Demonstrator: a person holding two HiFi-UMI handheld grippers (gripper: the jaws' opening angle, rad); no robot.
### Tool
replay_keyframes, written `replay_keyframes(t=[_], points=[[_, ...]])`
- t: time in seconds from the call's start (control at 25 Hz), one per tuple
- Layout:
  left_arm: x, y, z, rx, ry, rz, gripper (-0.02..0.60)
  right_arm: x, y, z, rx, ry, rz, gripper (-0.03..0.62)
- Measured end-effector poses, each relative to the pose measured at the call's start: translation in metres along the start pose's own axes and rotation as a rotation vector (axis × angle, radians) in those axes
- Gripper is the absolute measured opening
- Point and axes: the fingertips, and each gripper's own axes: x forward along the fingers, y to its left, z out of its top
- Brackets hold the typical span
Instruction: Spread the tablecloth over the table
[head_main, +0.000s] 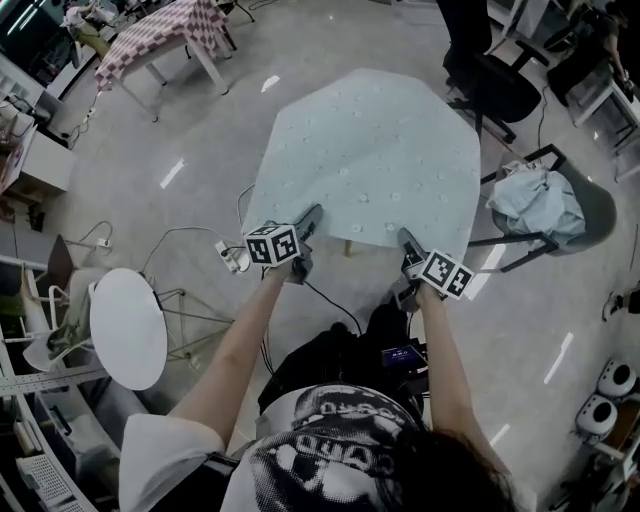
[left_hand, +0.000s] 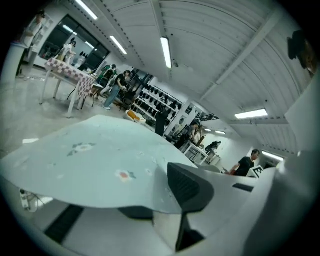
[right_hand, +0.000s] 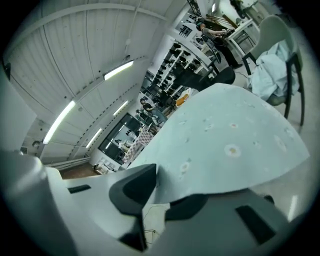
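Note:
A pale blue-green tablecloth (head_main: 370, 160) with small flower prints lies spread over the table, which it hides almost entirely. My left gripper (head_main: 308, 222) pinches the cloth's near left edge and my right gripper (head_main: 406, 242) pinches its near right edge. In the left gripper view the tablecloth (left_hand: 100, 160) runs between the dark pads of the left gripper (left_hand: 162, 205) and stretches away flat. In the right gripper view the tablecloth (right_hand: 235, 140) passes the same way between the pads of the right gripper (right_hand: 160, 200). Both grippers sit just off the table's near side.
A chair with a pale bundle of cloth (head_main: 540, 205) stands close at the right. A round white side table (head_main: 128, 328) is at the left. A power strip (head_main: 232, 258) with cables lies on the floor by the table. A black office chair (head_main: 500, 85) stands behind.

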Motion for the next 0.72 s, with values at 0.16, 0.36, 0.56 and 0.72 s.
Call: replay_keyframes(t=[0.16,0.36,0.56,0.72], points=[[0.01,0.006,-0.036,-0.046,0.084,0.034,0.091,-0.003,-0.031,-0.014,0.037,0.016,-0.061,0.051],[0.021,0.011,-0.066,0.226,0.227,0.14,0.091,0.0,-0.055,-0.032,-0.008,0.081,-0.171,0.041],[0.022,0.016,-0.074,0.193,0.235,0.152,0.098,-0.003,-0.068,-0.044,0.061,0.093,-0.215,0.082],[0.02,0.015,-0.072,0.135,0.203,0.134,0.108,-0.011,-0.068,-0.053,0.059,0.123,-0.211,0.113]])
